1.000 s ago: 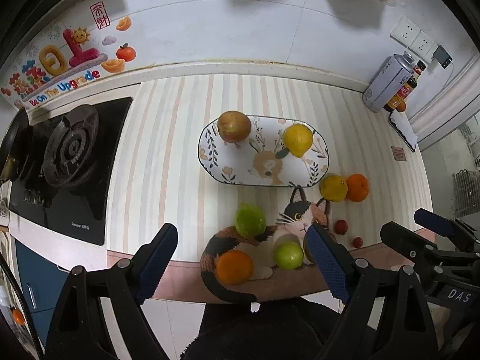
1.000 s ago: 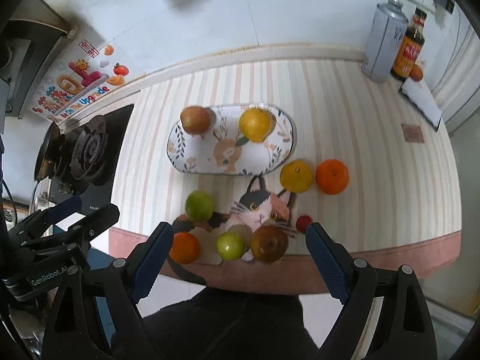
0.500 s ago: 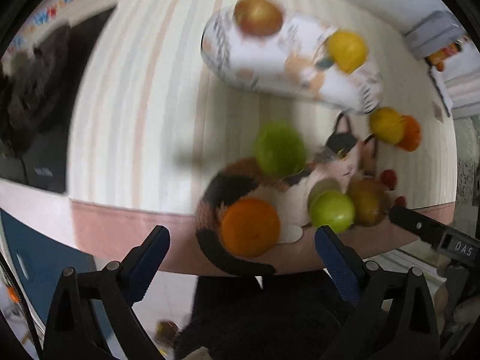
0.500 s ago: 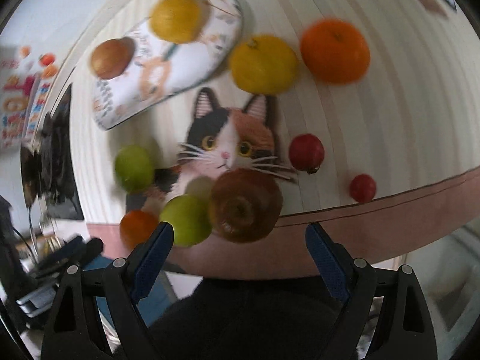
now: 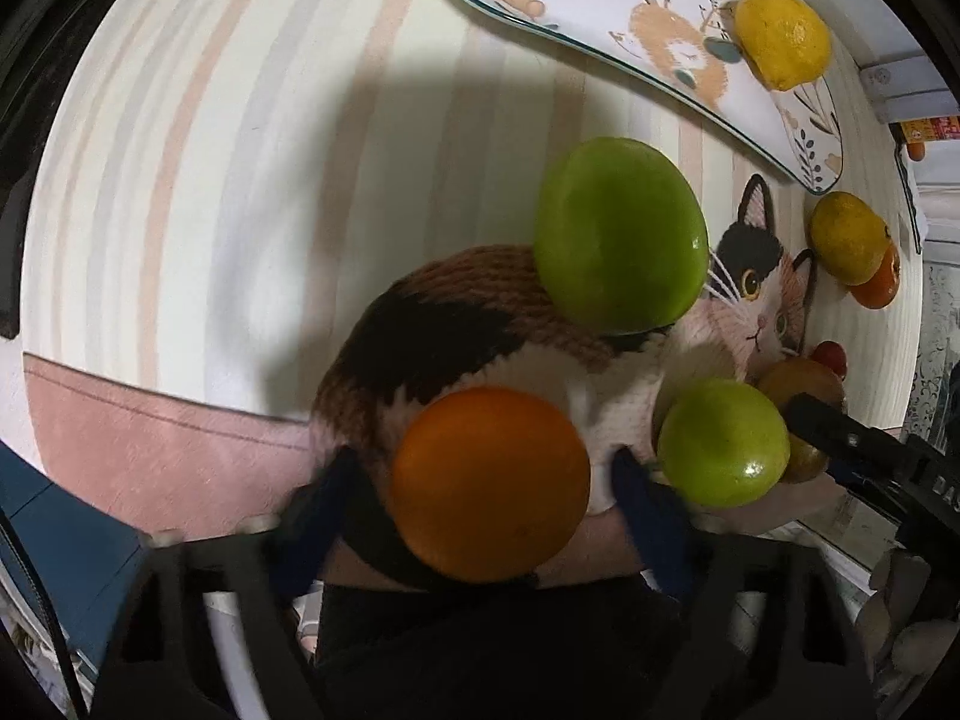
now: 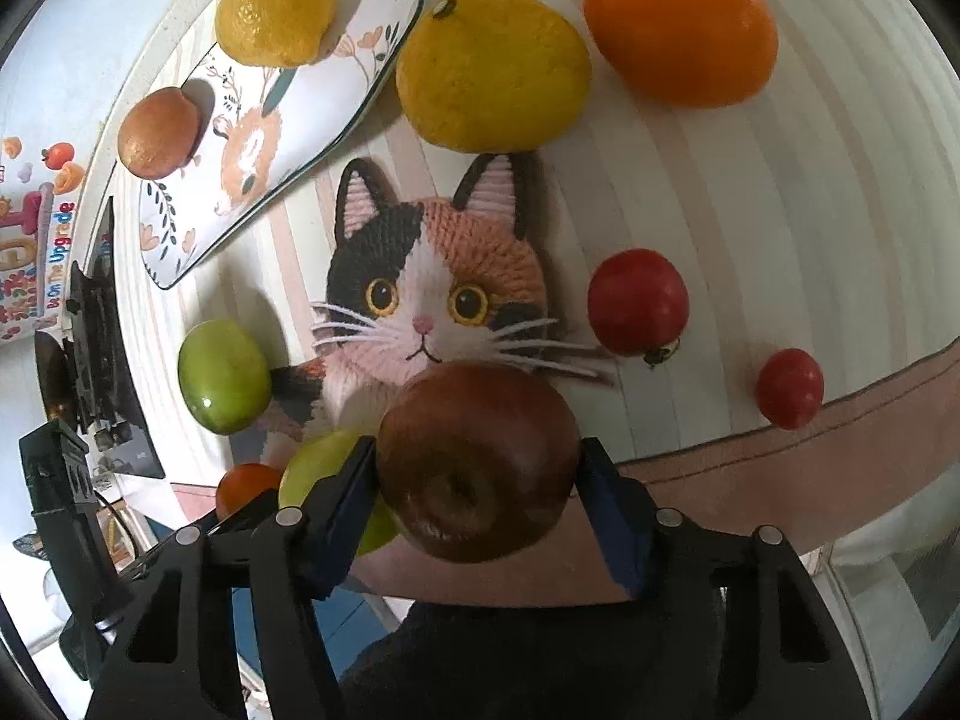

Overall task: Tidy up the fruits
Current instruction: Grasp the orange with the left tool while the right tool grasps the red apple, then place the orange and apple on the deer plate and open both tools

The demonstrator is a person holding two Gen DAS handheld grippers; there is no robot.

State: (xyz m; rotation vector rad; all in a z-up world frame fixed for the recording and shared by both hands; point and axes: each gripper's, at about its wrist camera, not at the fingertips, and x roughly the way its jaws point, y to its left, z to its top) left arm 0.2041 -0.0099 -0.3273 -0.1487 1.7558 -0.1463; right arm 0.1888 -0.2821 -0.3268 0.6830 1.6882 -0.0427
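My left gripper (image 5: 489,492) has its fingers around an orange (image 5: 489,483) at the front of the cat-shaped mat (image 5: 456,330), closing on it. A large green fruit (image 5: 621,234) and a smaller green fruit (image 5: 723,441) lie on the mat. My right gripper (image 6: 480,480) is shut on a brown apple (image 6: 477,462) at the mat's front edge (image 6: 432,276). The patterned plate (image 6: 300,114) holds a lemon (image 6: 276,9) and a brown fruit (image 6: 159,132).
A yellow citrus (image 6: 492,69) and an orange (image 6: 678,21) lie beyond the mat. Two small red tomatoes (image 6: 637,300) (image 6: 788,387) lie to the right near the counter's pink front edge (image 6: 810,450). A gas stove (image 6: 96,324) is at the left.
Both grippers have dropped from high above the counter down to the mat's front. The left fingers have closed in around the orange, the right fingers onto the brown apple.
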